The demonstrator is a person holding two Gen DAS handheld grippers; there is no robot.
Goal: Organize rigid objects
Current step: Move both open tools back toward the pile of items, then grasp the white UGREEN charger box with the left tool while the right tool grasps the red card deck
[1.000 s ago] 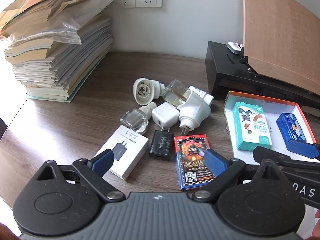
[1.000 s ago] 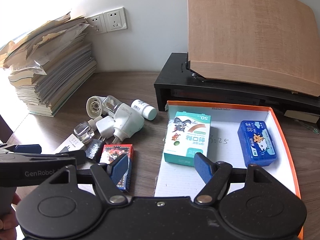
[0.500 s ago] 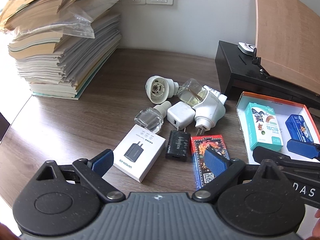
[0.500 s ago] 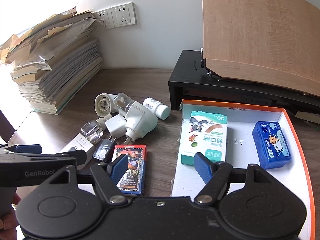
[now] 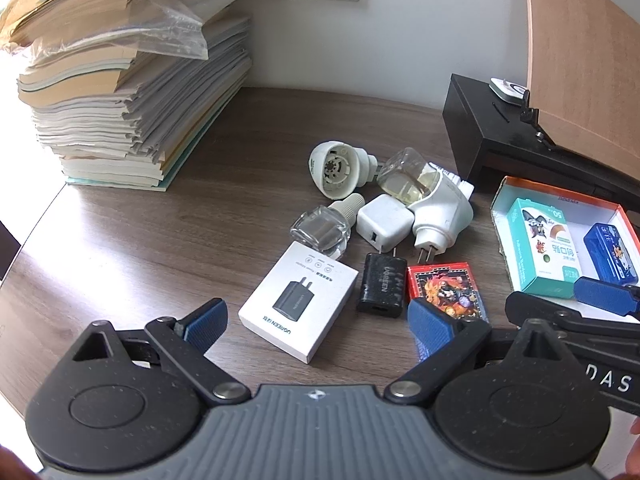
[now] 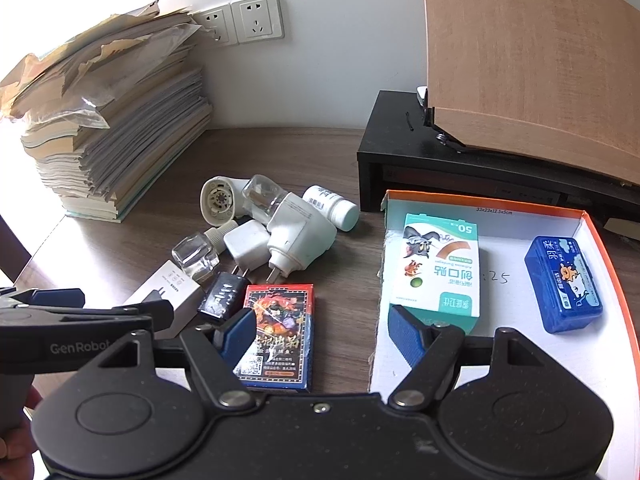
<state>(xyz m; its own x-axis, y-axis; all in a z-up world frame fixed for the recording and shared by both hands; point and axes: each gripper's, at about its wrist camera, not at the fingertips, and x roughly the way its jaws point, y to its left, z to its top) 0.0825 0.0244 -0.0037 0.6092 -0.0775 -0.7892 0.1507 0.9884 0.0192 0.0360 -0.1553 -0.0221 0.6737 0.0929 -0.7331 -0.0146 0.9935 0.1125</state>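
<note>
The left gripper [image 5: 316, 320] hangs just above the table [image 5: 160, 240] with its blue pads spread wide and nothing between them; the white charger box [image 5: 298, 300] lies in the gap ahead. The right gripper [image 6: 324, 328] is likewise released and empty, its left pad over the red card box [image 6: 278, 332] and its right pad at the near end of the teal bandage box [image 6: 438, 264].

Beyond the left pads sit the black charger [image 5: 380, 286], flat between the white box and the card box, and a loose cluster behind: a white plug cube [image 5: 384, 222], a clear glass bottle [image 5: 322, 232], a white plug-in vaporiser [image 5: 438, 212] carrying a second bottle, and a round white cap [image 5: 334, 168]. A small white pill bottle [image 6: 330, 208] lies on its side behind the vaporiser (whether they touch is hard to tell).

The orange-rimmed tray [image 6: 600, 236] holds the bandage box and, well apart, a blue floss case [image 6: 562, 284]. A paper stack [image 5: 120, 80] stands far left; a black riser [image 6: 400, 152] lies behind the tray.
</note>
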